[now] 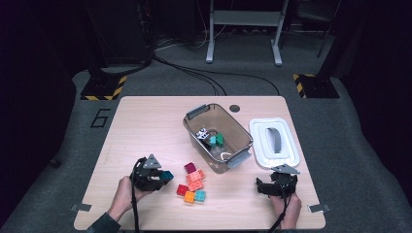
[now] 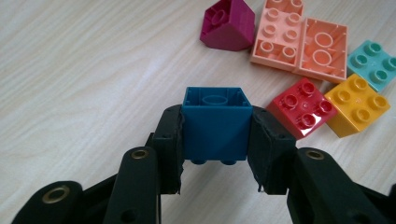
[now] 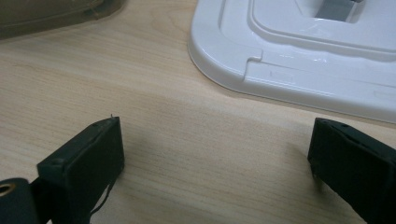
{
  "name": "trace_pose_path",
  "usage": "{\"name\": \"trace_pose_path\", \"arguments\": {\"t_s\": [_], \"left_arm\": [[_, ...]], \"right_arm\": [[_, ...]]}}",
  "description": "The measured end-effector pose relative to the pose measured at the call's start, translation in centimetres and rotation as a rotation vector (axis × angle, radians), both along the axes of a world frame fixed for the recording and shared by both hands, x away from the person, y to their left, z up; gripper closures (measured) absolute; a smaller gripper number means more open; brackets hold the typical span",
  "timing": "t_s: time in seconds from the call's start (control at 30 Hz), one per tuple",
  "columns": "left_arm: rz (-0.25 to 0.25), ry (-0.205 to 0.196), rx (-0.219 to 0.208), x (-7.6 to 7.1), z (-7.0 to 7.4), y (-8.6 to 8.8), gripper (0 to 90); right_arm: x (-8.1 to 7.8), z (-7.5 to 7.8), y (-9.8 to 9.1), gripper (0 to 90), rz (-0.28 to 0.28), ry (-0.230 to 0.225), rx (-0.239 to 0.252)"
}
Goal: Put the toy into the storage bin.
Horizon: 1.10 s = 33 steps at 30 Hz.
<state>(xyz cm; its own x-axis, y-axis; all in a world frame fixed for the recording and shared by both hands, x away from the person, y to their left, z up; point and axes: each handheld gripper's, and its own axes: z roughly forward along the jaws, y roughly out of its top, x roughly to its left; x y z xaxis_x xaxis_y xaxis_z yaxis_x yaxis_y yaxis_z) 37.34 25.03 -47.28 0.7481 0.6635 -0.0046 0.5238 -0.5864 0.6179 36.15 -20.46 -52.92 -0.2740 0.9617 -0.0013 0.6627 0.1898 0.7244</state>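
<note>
My left gripper is shut on a blue brick, held hollow side forward just above the table; from above the same blue brick sticks out of the left gripper at the table's front left. Loose bricks lie to its right: a magenta sloped one, two salmon ones, a red one, a yellow one and a teal one. My right gripper stands open over bare wood near the white lid; in the high view the right gripper sits at front right.
A clear plastic bin with grey latches stands mid-table and holds a few bricks, green and teal among them. The white lid with a grey handle lies to its right. The brick cluster lies between both grippers.
</note>
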Motion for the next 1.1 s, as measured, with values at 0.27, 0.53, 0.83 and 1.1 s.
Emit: {"name": "trace_pose_path", "arguments": {"t_s": [0.27,0.53,0.83,1.1], "left_arm": [[-0.004,0.006,-0.012,1.2,1.2,0.3,59.1],[-0.017,0.001,-0.023,2.2,2.5,0.5,59.1],[-0.025,0.008,-0.04,4.1,4.9,0.7,59.1],[-0.043,-0.011,-0.033,5.6,7.4,0.2,59.1]], "right_arm": [[0.0,0.0,0.0,2.6,0.0,0.0,-0.001],[0.0,0.0,0.0,2.7,0.0,0.0,0.0],[0.0,0.0,0.0,2.7,0.001,0.0,0.0],[0.0,0.0,0.0,2.7,0.001,0.0,0.0]]}}
